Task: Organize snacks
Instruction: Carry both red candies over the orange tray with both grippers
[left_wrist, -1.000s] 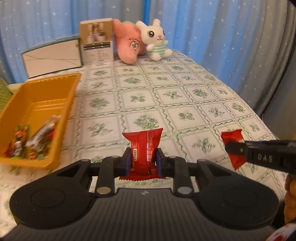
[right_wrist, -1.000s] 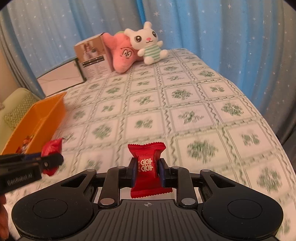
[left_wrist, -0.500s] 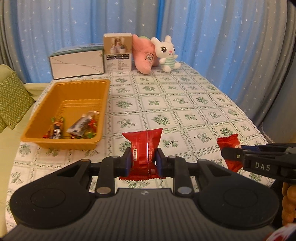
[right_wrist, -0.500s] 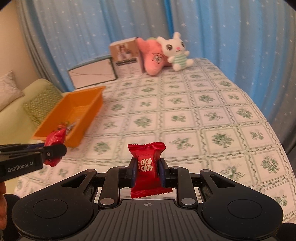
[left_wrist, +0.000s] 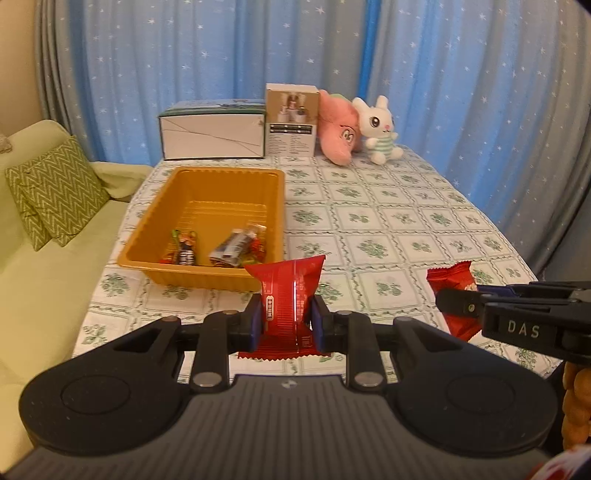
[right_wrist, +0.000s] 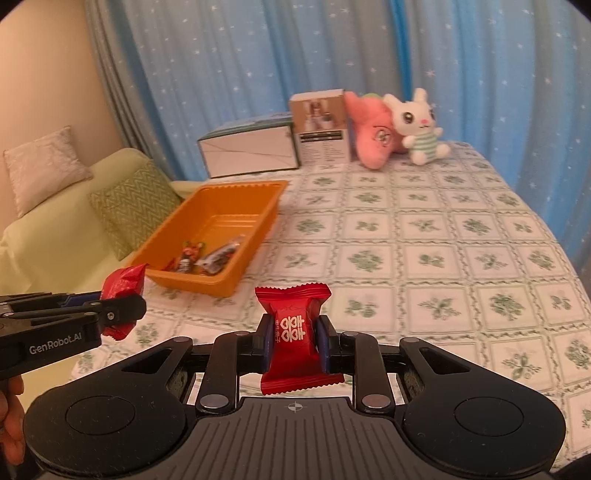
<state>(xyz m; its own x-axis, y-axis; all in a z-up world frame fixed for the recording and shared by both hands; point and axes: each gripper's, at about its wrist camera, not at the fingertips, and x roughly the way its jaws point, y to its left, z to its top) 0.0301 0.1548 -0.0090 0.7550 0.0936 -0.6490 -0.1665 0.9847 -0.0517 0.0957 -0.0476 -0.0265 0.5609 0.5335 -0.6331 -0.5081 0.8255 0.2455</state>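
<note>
My left gripper (left_wrist: 285, 316) is shut on a red snack packet (left_wrist: 286, 291), held upright above the near edge of the table. My right gripper (right_wrist: 294, 343) is shut on a second red packet (right_wrist: 293, 325) with white lettering. Each gripper shows in the other's view: the right gripper (left_wrist: 458, 301) at the right with its red packet (left_wrist: 452, 282), the left gripper (right_wrist: 122, 308) at the left with its red packet (right_wrist: 123, 286). An orange tray (left_wrist: 207, 275) sits ahead on the left, holding several small wrapped snacks (left_wrist: 236, 249). The orange tray (right_wrist: 229, 280) also appears in the right wrist view.
The table wears a green-and-white patterned cloth (left_wrist: 388, 221). At its far end stand a white flat box (left_wrist: 212, 134), a small carton (left_wrist: 291, 122), a pink plush (left_wrist: 338, 129) and a white bunny plush (left_wrist: 378, 131). A green sofa with cushions (left_wrist: 55, 192) is left of the table. Blue curtains hang behind.
Both grippers have risen and drawn back from the table, each keeping its red packet. The orange tray, earlier at the far left edge, now lies fully in view.
</note>
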